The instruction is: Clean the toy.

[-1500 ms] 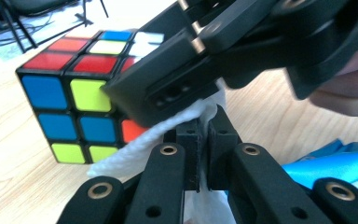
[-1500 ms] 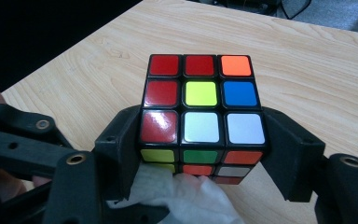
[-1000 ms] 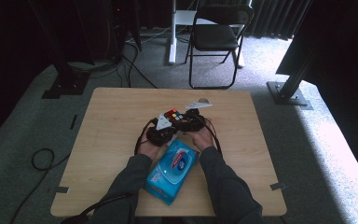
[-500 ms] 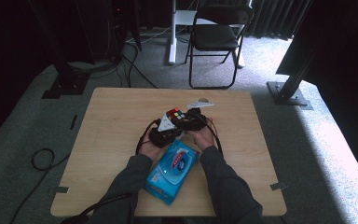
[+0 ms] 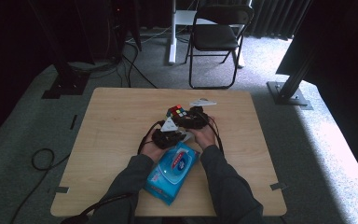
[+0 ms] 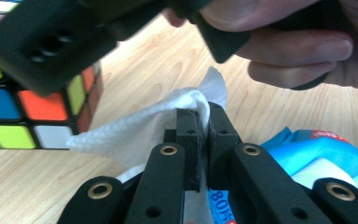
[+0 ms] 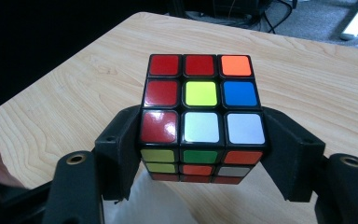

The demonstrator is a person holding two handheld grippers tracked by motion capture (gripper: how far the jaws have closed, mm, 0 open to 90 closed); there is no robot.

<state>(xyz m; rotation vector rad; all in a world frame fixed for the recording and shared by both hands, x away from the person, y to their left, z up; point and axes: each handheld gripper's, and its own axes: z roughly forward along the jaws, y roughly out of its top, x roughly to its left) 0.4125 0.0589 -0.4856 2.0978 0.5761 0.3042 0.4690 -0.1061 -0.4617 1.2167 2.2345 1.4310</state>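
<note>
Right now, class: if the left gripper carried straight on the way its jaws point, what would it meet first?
Probably the puzzle cube, held in the right gripper. The left gripper, shut on a white wipe, points just beside the cube's lower edge; depth is unclear, so it could pass onto the table.

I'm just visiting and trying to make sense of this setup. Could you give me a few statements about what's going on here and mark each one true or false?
1. The right tongs grip a colour cube by two opposite sides. True.
2. The left tongs stand wide open with nothing between them. False: they are shut on a white wipe.
3. A blue pack of wipes lies on the table between the person's forearms. True.
4. The middle square of the cube's top face is red. False: it is yellow.
5. The folding chair stands on the table. False: it stands on the floor beyond the table.
</note>
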